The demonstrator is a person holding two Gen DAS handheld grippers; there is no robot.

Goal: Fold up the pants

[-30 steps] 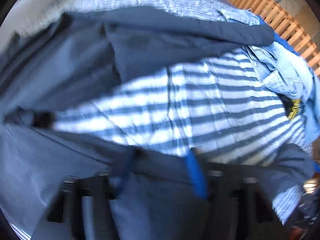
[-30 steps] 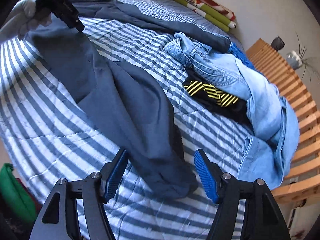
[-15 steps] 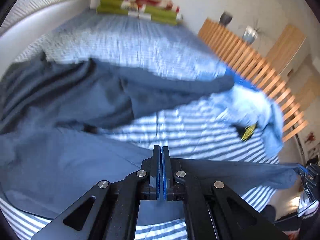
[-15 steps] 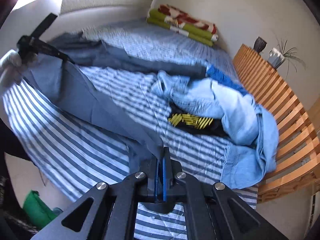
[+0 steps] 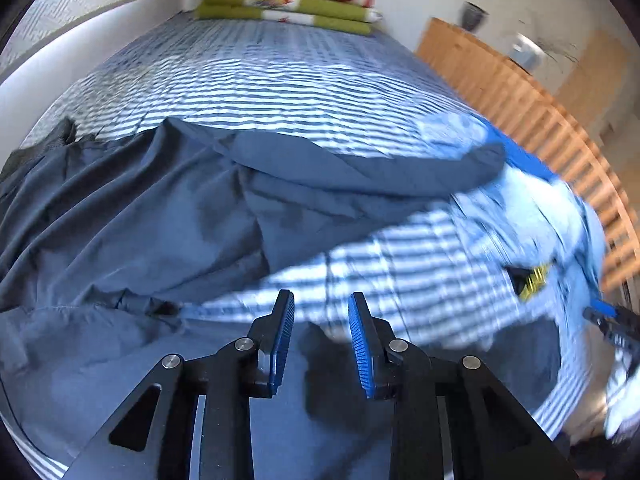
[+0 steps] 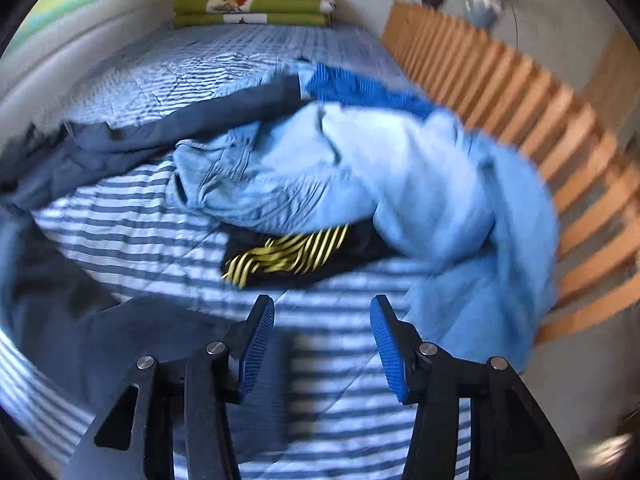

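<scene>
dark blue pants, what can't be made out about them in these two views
- Left wrist view: the near end of the dark blue pants is hidden under the left gripper.
- Right wrist view: their left part is cut off by the edge, the rest smeared by blur.
- Neither view shows whether any fold is done.

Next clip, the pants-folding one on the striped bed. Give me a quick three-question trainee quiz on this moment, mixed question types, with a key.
1. True or false: the left tongs are clamped on the dark blue pants.
2. Multiple choice: what lies partly under the light blue denim garment?
A. a red towel
B. a black piece with yellow stripes
C. a white pillow
3. Fill in: the folded green and red blankets sit at the far end of the ____.

Key:
1. False; both the left tongs and the right tongs stand open with nothing between the pads, the jaws having just been opening.
2. B
3. bed
</scene>
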